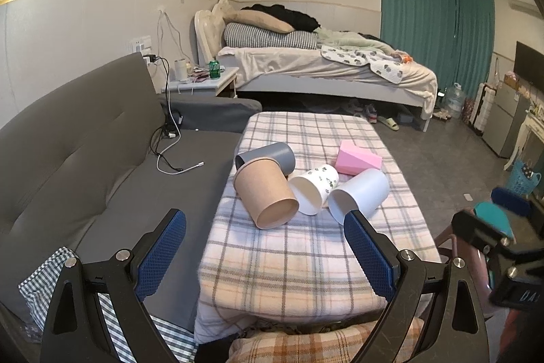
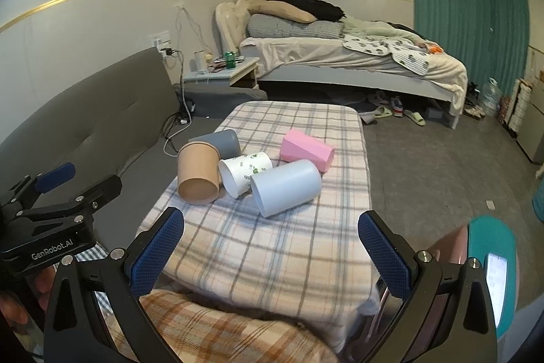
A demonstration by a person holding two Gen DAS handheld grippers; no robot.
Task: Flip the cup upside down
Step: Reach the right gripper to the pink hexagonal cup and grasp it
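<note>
Plaid table (image 2: pixel 258 247) bears five toppled cups (image 2: pixel 199 174), clustered, touching.

Five cups lie on their sides on the plaid-covered table (image 2: pixel 272 247): brown cup (image 2: pixel 198 172), grey cup (image 2: pixel 217 142), patterned cup (image 2: pixel 244 172), pale blue cup (image 2: pixel 285 187), pink cup (image 2: pixel 307 150); right gripper (image 2: pixel 271 227) spread wide.

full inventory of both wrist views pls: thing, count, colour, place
brown paper cup: 1, tan, on its side, left of the cluster
grey plastic cup: 1, grey, on its side, behind the brown one
white printed paper cup: 1, white with green print, on its side, centre
plain white cup: 1, white, on its side, right front
pink faceted cup: 1, pink, on its side, right rear
plaid-covered table: 1, pink-grey check, under the cups
grey sofa: 1, left
bed: 1, rear
left gripper: open, empty
right gripper: open, empty
</note>
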